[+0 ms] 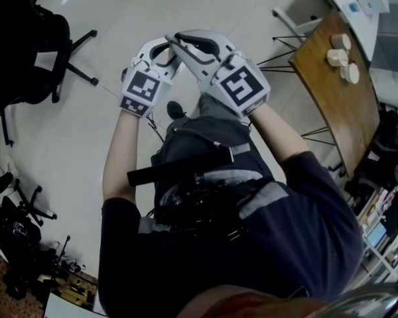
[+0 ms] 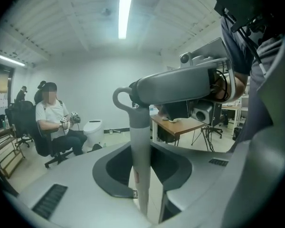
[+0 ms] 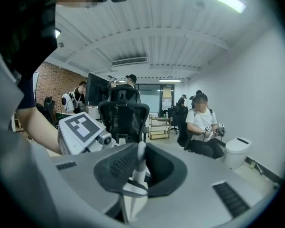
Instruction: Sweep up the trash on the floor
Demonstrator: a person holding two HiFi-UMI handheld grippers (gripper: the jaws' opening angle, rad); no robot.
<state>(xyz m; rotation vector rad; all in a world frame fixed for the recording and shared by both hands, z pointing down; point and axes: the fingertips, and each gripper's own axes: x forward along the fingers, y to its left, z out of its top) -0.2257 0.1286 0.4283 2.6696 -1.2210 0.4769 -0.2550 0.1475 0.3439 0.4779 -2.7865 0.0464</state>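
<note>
Head view, looking down the operator's front. The left hand-held gripper (image 1: 160,53) and the right hand-held gripper (image 1: 186,44) are held side by side in front of the torso. Their tips almost meet above the pale tiled floor (image 1: 73,144), just over the operator's dark shoe (image 1: 176,109). A black office chair (image 1: 33,52) stands at the upper left of the floor. A brown wooden surface (image 1: 331,105) at the right carries three pale round objects (image 1: 340,57) near its far edge.

Left gripper view. A long round grey handle (image 2: 138,146), hooked at its top end, stands upright between the jaws. The jaws sit at a medium gap, closed about it. The grey body of the right hand-held gripper crosses behind the hook. Farther off, a seated person in a white shirt (image 2: 50,118) and a white rounded container (image 2: 92,128) rest on the floor.

Right gripper view. A thin white rod (image 3: 139,167) with a grey clip low on it passes between the jaws, which are narrow and clasp it. The marker cube (image 3: 80,127) of the left hand-held gripper lies just to the left. A black mesh chair (image 3: 123,113) stands behind.

No view shows the lower ends of either shaft.
</note>
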